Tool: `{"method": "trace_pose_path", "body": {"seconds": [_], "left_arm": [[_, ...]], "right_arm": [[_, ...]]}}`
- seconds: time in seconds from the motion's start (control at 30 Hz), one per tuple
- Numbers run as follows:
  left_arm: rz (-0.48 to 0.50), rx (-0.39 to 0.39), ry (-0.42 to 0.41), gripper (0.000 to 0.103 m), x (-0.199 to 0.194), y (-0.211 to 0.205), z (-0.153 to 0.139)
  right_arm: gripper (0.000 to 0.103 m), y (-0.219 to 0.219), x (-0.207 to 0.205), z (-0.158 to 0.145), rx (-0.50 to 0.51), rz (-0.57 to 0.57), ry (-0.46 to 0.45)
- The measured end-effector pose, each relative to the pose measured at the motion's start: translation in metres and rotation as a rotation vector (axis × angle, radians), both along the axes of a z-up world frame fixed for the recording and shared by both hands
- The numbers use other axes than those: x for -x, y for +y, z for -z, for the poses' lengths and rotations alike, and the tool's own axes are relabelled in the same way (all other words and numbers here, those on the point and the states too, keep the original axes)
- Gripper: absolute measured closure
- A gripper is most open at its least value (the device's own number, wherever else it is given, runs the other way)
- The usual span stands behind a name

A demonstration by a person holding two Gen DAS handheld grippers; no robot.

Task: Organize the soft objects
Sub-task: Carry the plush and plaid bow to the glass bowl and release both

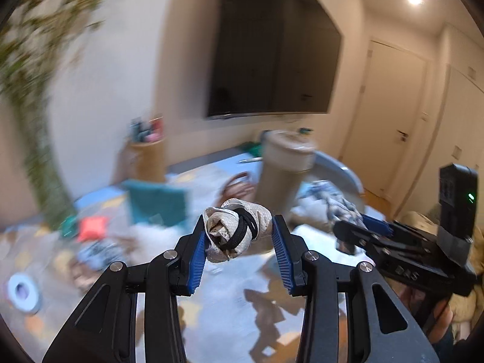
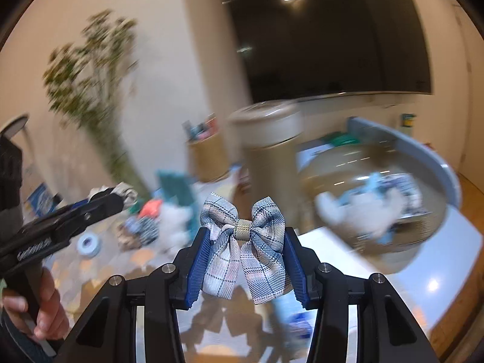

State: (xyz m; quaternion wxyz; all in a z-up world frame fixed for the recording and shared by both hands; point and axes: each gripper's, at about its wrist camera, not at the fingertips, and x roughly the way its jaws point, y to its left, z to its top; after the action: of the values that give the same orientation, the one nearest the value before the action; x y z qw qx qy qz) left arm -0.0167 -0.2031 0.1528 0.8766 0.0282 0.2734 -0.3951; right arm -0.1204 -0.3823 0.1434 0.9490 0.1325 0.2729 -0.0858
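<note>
My left gripper (image 1: 239, 227) is shut on a rolled white cloth bundle (image 1: 236, 230) bound with black elastic bands, held above the table. My right gripper (image 2: 246, 236) is shut on a blue and white plaid bow (image 2: 245, 245) with a tan centre loop. Both are lifted over the patterned table. In the left wrist view the right gripper (image 1: 360, 227) shows at the right with the plaid fabric at its tip. The right wrist view has the left gripper (image 2: 121, 198) at the left, held by a hand (image 2: 45, 305), the white bundle at its tip.
A tan cylindrical canister (image 2: 266, 157) stands mid-table. A round clear bowl (image 2: 378, 199) with soft items sits at the right. A pile of soft things, a teal cloth (image 1: 157, 202), an orange piece (image 1: 90, 227) and a tape roll (image 1: 22, 292) lie left. A dark screen (image 1: 272, 57) hangs behind.
</note>
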Motion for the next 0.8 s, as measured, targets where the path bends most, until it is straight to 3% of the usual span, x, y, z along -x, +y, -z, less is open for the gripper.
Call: {"method": "trace_pose_path", "body": {"seconds": [0.13,0.27,0.33,0.5,0.63,0.7,0.73,0.8], "left_arm": [[0.047,0.034,0.023,0.065,0.017,-0.045,-0.012],[0.127,0.012,0.047,0.065,0.027,-0.113,-0.019],[0.123,-0.011,0.025,0.065,0.026,-0.138,-0.019],[0.107,-0.063,0.024,0.065,0.010,-0.195,-0.004],[0.083,-0.123,0.003,0.062,-0.001,-0.229,0.016],[0.086,-0.156,0.001,0.054,-0.006,-0.242,0.027],[0.093,-0.172,0.005,0.054,-0.008,-0.246,0.031],[0.085,-0.195,0.022,0.030,-0.010,-0.250,0.038]], "right_arm": [[0.056,-0.046,0.009,-0.014,0.010,0.092,-0.009],[0.056,-0.098,0.000,-0.031,-0.003,0.147,-0.011],[0.056,-0.129,-0.010,-0.038,-0.047,0.149,-0.010],[0.056,-0.196,-0.038,-0.028,-0.208,0.132,0.038],[0.054,-0.227,-0.062,-0.010,-0.253,0.174,0.096],[0.037,-0.235,-0.073,0.001,-0.273,0.176,0.123],[0.035,-0.239,-0.077,0.006,-0.286,0.172,0.131],[0.034,-0.242,-0.080,0.013,-0.308,0.163,0.144]]}}
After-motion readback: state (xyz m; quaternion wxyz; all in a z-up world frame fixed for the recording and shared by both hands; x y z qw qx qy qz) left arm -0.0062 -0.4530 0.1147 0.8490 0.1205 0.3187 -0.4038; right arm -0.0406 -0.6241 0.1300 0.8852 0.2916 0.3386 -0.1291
